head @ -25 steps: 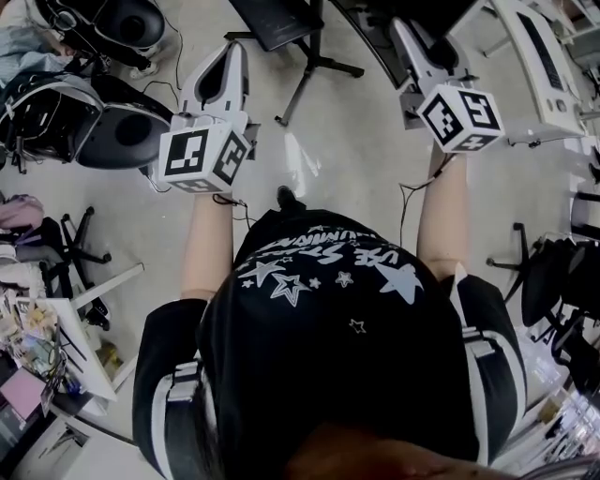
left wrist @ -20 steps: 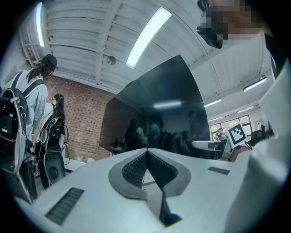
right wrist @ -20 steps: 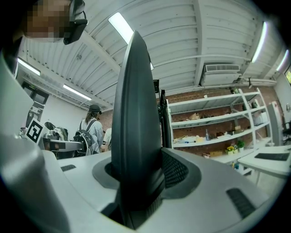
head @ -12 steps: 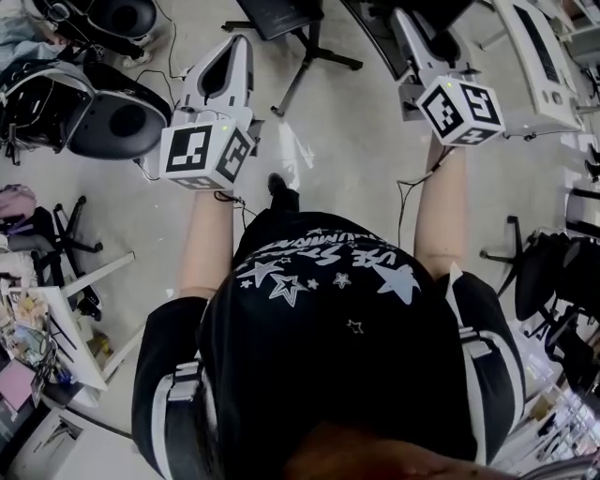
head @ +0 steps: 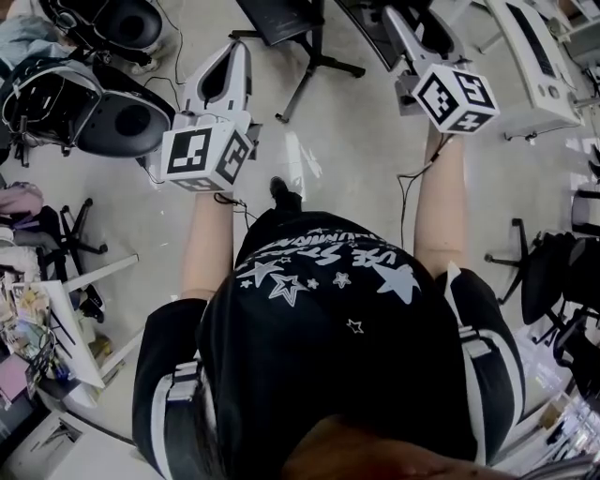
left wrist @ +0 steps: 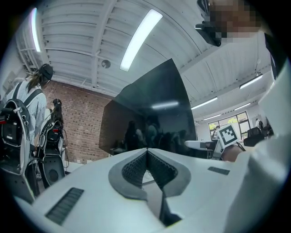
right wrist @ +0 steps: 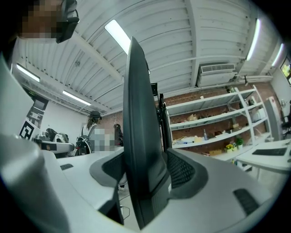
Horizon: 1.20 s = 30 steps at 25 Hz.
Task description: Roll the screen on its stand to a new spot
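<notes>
Two tools are held up to a dark screen.
Head view: the left tool and the right tool are held out ahead over the pale floor, and the stand's legs are seen between them. Left gripper view: the left tool's jaws are closed together on nothing, and the screen is seen upright just ahead. Right gripper view: the screen's edge is framed between the right tool's jaws, which are opening.
</notes>
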Motion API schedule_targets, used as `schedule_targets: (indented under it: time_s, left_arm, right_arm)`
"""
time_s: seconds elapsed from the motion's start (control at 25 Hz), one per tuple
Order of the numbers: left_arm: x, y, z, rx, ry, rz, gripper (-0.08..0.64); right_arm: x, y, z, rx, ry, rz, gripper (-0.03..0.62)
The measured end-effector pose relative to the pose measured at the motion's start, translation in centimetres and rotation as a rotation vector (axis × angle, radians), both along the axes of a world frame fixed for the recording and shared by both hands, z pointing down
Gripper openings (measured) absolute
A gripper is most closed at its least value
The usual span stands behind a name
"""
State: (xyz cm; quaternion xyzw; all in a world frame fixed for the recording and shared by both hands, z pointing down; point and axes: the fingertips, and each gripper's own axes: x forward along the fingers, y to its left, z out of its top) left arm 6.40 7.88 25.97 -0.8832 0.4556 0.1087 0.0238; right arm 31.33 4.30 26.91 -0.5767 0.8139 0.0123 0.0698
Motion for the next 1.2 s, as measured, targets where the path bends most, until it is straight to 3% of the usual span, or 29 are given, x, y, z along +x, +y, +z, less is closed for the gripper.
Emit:
schedule_targets:
  time_s: [0.36, 0.56, 0.68, 0.96, 1.2]
  left_arm:
    - [2.7, 5.4, -0.1, 0.003, -0.025, 0.029, 0.01]
    - [4.0, 8.5, 1.2, -0.039, -0.025, 0.053, 0.01]
    - [3.3, 10.1, 2.5, -0.075, -0.038, 0.053, 0.009]
    - [2.2, 11.5, 3.4, -0.083, -0.026, 0.087, 0.009]
    - [-1.0, 12.7, 4.0, -0.104, -0.019, 0.103, 0.009]
  right_arm:
    - [1.4, 6.9, 2.1, -0.028, 0.0, 0.026, 0.249]
    - [0.5, 10.4, 3.2, -0.035, -0.008, -0.033, 0.247]
    - [-0.9, 12.0, 4.5, -0.048, -0.023, -0.049, 0.153]
    - [-4.3, 14.1, 6.4, -0.083, -0.05, -0.067, 0.018]
    - [-9.0, 14.9, 6.0, -0.102, 0.001, -0.095, 0.006]
